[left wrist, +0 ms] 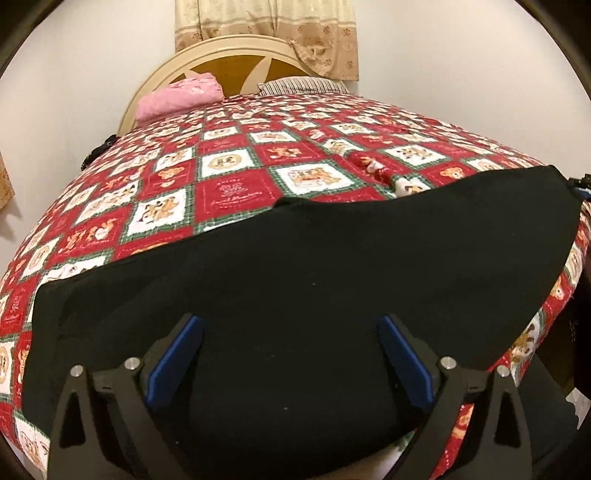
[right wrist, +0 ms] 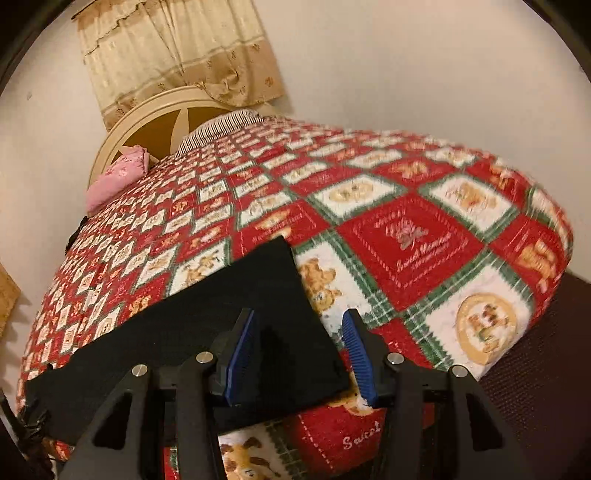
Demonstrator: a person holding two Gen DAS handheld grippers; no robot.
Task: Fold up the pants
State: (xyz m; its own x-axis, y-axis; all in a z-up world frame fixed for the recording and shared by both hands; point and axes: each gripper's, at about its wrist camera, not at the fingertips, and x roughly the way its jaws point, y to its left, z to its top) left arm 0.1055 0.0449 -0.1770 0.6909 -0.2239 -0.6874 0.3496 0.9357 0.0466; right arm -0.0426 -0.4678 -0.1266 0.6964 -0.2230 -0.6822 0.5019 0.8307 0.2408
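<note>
Right wrist view shows the flat black fabric pants (right wrist: 207, 325) lying on the red patchwork quilted bed (right wrist: 406, 236), long axis running left, their corner between the released right claw (right wrist: 299, 354), while the released left claw (left wrist: 291, 354) hovers mid-garment.

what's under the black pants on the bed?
The black pants lie flat on the red, white and green patchwork bedspread, which shows all around them. Whether anything else lies beneath cannot be seen; the cloth covers it. Both grippers are open above them.

Quilted bed (left wrist: 229, 192), arched headboard (left wrist: 236, 66), beige curtain (left wrist: 266, 22), white walls (left wrist: 74, 74).
</note>
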